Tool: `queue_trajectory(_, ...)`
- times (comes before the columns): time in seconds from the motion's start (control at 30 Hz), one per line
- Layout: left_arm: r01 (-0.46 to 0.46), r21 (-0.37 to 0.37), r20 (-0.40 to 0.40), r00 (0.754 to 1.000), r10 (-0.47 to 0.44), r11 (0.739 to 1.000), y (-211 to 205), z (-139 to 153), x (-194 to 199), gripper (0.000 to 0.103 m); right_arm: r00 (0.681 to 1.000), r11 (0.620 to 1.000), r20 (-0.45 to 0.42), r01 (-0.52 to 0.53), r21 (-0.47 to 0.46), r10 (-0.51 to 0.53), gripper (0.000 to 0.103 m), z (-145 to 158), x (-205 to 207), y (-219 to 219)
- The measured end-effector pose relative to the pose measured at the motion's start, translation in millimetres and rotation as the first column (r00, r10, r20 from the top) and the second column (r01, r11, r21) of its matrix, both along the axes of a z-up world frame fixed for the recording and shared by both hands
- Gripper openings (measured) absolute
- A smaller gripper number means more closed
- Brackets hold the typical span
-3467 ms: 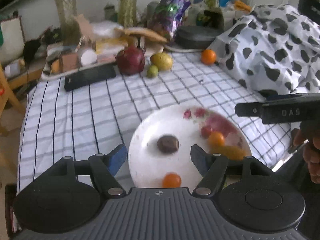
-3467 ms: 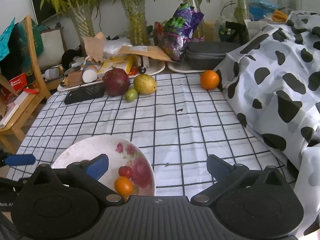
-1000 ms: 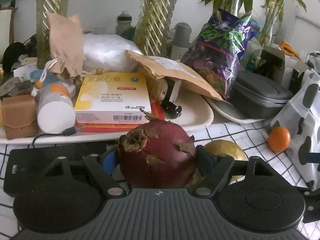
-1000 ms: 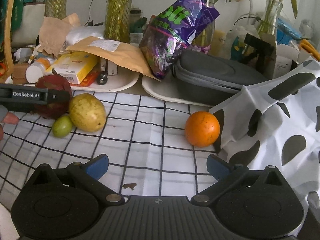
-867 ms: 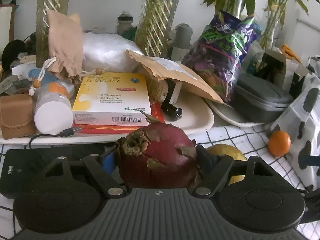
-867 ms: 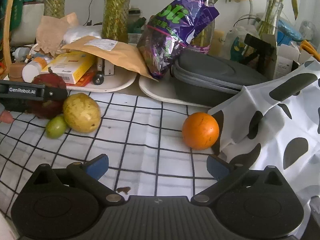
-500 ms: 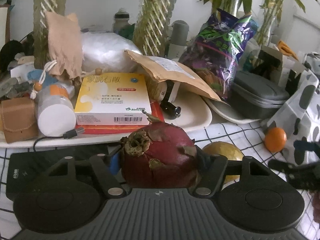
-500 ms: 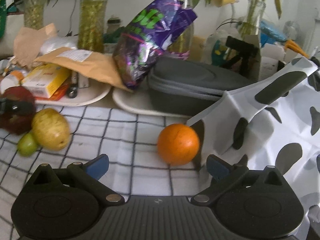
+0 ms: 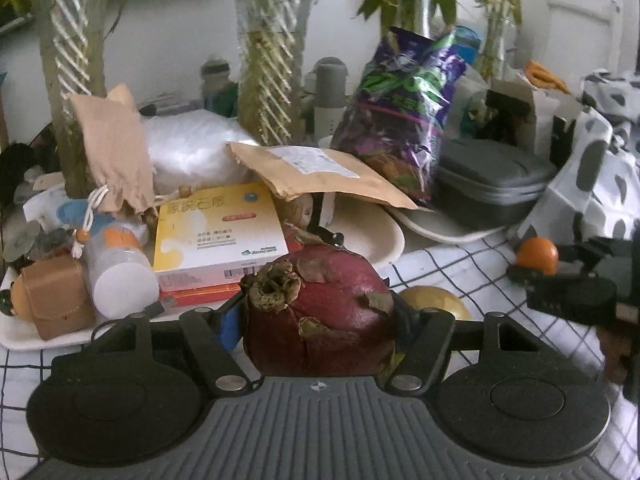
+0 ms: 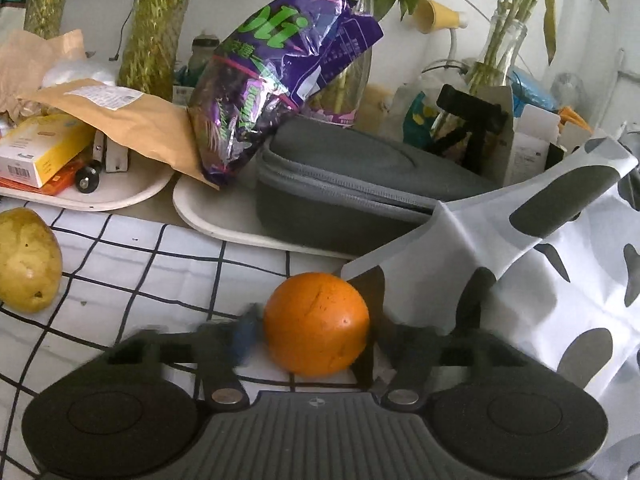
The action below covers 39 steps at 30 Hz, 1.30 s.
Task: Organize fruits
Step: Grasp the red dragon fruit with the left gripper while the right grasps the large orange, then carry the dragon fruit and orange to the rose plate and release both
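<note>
My left gripper [image 9: 316, 316] is shut on a dark red dragon fruit [image 9: 320, 312] that fills the gap between its fingers. A yellow fruit [image 9: 434, 306] lies just behind it on the right. My right gripper [image 10: 316, 332] has its fingers closed in on both sides of an orange [image 10: 316, 322] on the checked cloth [image 10: 132, 256]; the fingers are blurred. The orange [image 9: 536, 255] and the right gripper [image 9: 568, 276] also show at the right of the left wrist view. The yellow fruit [image 10: 26, 260] lies at the left edge of the right wrist view.
Behind the fruit stand white trays [image 10: 224, 220] with a yellow box [image 9: 218, 232], a brown envelope [image 9: 320, 176], a purple snack bag [image 10: 276, 64], a grey case [image 10: 352, 192] and plant vases. A cow-print cloth [image 10: 552, 264] lies right of the orange.
My right gripper has moved up to the orange and its fingers have closed in on it. My left gripper holds the dragon fruit and has lifted slightly.
</note>
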<state>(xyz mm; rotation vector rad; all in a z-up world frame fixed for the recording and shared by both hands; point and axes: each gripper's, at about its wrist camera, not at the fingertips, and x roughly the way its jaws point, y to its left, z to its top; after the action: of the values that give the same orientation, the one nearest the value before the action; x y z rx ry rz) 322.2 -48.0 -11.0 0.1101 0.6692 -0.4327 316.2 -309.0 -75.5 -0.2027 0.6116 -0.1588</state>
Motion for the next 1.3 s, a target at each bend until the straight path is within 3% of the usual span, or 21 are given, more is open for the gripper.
queue_trajectory(0.6,0.02,0.0,0.013,1.0,-0.02,1.0,0.6,27.9,-44.0,0.067,1.0,0.98,-0.009,-0.027,0.196,0.029,0.054,49.9,-45.8,-0.2)
queue_trajectory(0.8,0.053,0.027,0.027,0.998,-0.054,0.998,3.7,39.7,-75.7,0.067,0.996,0.972,-0.032,-0.078,0.221,0.087,0.054,61.8,-72.8,14.9)
queue_trajectory(1.3,0.112,0.023,-0.031,0.993,-0.112,0.993,4.0,45.1,-145.8,0.067,0.977,0.943,-0.031,-0.194,0.27,0.21,0.054,82.0,-141.5,41.7)
